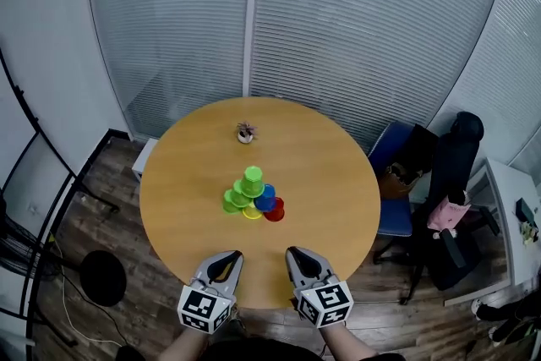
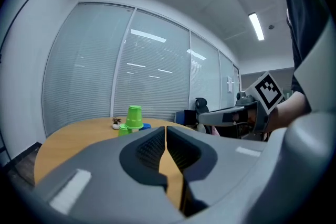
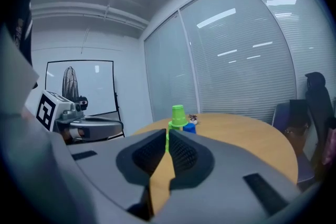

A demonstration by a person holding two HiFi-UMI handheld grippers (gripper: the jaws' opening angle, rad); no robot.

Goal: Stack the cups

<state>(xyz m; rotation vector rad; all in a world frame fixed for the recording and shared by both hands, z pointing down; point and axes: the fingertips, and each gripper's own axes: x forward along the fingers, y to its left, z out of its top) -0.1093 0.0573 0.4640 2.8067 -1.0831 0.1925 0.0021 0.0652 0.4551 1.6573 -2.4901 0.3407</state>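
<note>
A small pile of cups stands in the middle of the round wooden table [image 1: 338,156]. An upside-down green cup [image 1: 253,179] tops it, with two more green cups [image 1: 231,200], a yellow cup [image 1: 252,212], a blue cup [image 1: 265,199] and a red cup [image 1: 275,210] below. My left gripper [image 1: 226,258] and right gripper [image 1: 297,254] hover side by side at the near table edge, well short of the pile. Both are shut with nothing between the jaws. The left gripper view shows its shut gripper [image 2: 166,136] and the green cup [image 2: 134,115] far ahead. The right gripper view shows the same for the right gripper [image 3: 167,140] and cup [image 3: 178,114].
A small potted ornament [image 1: 246,132] sits on the far side of the table. A blue chair [image 1: 397,182] and a black chair with bags [image 1: 452,182] stand at the right. Glass walls with blinds close off the back. A black round stand base [image 1: 102,276] is on the floor at the left.
</note>
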